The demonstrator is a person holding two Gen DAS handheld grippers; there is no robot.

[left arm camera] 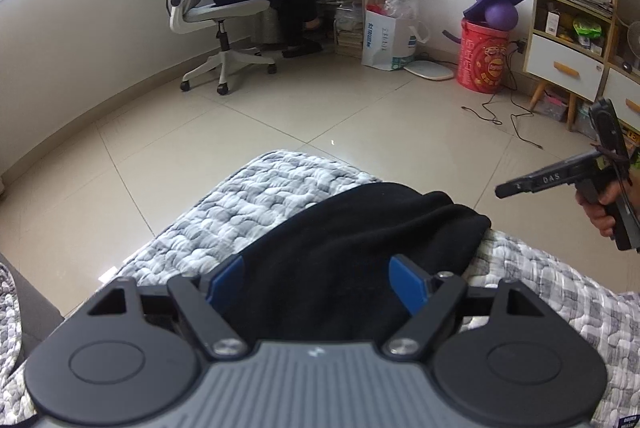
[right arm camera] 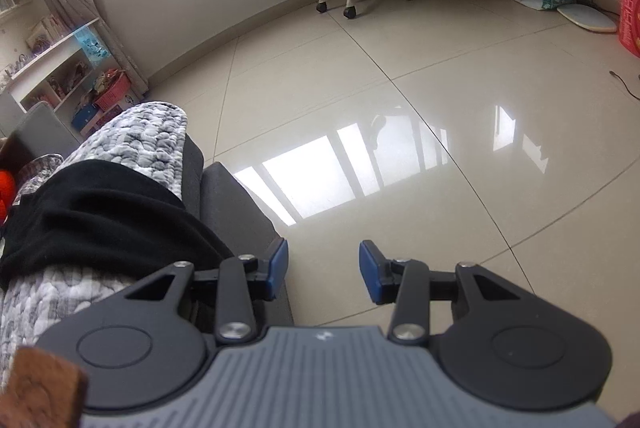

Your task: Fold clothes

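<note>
Black soft garment [left arm camera: 352,236] lies bunched on the grey pebble-pattern quilt [left arm camera: 256,204], lower centre, ready for folding. Left claw [left arm camera: 318,278] hovers released above it; right claw [right arm camera: 323,270] is released over floor.

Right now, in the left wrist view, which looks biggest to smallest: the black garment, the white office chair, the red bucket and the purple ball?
1. black garment, though it lies nearest the camera.
2. white office chair.
3. red bucket.
4. purple ball, plainly smallest.
</note>
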